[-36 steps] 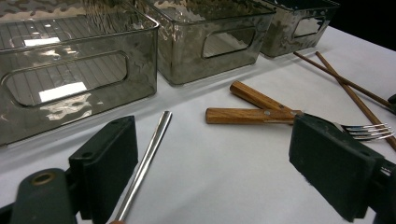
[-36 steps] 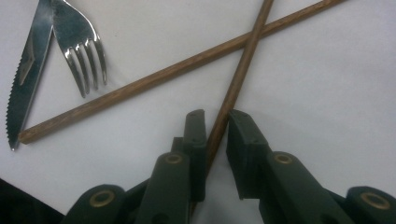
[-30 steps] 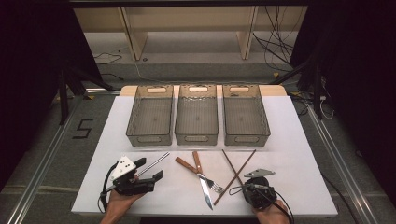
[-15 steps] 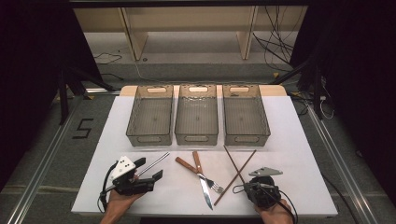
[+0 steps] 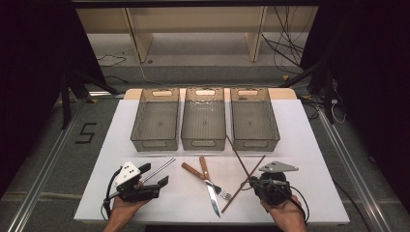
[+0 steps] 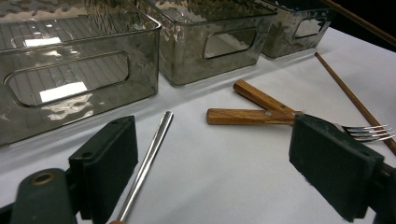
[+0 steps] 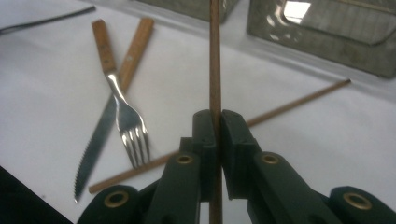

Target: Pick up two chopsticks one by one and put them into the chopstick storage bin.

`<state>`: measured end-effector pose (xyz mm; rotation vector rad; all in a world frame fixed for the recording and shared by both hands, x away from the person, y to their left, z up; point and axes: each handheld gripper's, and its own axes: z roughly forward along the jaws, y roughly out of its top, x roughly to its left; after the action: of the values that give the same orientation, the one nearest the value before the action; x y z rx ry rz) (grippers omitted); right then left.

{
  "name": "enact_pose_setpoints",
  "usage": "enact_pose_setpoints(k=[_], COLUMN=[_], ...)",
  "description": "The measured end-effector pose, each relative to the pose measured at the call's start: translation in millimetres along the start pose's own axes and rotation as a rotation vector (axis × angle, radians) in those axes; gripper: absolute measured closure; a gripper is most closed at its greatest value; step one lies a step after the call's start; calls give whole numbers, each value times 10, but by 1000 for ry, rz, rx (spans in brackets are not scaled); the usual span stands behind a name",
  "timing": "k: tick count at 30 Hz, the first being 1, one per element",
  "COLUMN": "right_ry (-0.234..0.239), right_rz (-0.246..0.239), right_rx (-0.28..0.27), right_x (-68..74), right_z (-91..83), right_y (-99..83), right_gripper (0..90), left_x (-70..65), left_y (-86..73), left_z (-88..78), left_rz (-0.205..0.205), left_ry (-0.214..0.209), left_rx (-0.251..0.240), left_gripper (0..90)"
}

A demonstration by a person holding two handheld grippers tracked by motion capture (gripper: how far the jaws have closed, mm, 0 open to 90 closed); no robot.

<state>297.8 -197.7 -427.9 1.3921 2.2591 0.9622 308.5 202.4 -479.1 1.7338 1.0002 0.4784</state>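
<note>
Two brown chopsticks cross on the white table. My right gripper (image 5: 254, 183) (image 7: 216, 122), at the front right, is shut on one brown chopstick (image 5: 238, 154) (image 7: 215, 56), which points at the bins. The other brown chopstick (image 5: 241, 186) (image 7: 299, 100) lies flat under it. A wooden-handled fork (image 5: 218, 187) (image 7: 122, 109) and knife (image 5: 211, 193) (image 7: 95, 149) lie crossed at the middle front. My left gripper (image 5: 155, 175) (image 6: 219, 154) rests at the front left, open, with nothing between its jaws. A metal chopstick (image 5: 163, 166) (image 6: 152, 154) lies beside its left jaw.
Three clear grey bins stand side by side behind the cutlery: left (image 5: 154, 143) (image 6: 70, 93), middle (image 5: 203, 142) (image 6: 219, 51) and right (image 5: 254, 143) (image 6: 299, 32). Dark floor and cables surround the table.
My right gripper has risen a little, lifting the near end of the brown chopstick it holds. The left gripper has stayed where it was.
</note>
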Motion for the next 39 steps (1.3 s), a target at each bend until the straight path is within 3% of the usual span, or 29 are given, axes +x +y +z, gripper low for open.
enact_pose_setpoints(k=[5,9,11,16,23,28,32,39], right_ry=[37,79,95,168,206,229,233,240], right_rz=[-21,-40,-48,-89,-121,-142,-156,-176], right_rx=[-35,-78,-88,-133,-175,-232,-246,-268], right_x=[101,215,252,499,694,821,862,923], right_z=[62,112,127,218,292,310,319,356], right_y=[140,244,269,404,488,513,512,507], right_gripper=[853,852,853,852,852,852,851,851], left_x=[0,-22,-46,-170,-366,-417,-400,-395], left_y=[15,78,151,360,703,833,874,906], left_z=[1,13,29,123,324,393,430,470], left_rz=[-6,-53,-81,-142,-156,-189,-246,-282], left_ry=[-10,-40,-67,-145,-221,-268,-312,-351], left_rx=[3,0,-3,10,35,43,36,57], left_gripper=[152,152,152,159,177,280,352,533])
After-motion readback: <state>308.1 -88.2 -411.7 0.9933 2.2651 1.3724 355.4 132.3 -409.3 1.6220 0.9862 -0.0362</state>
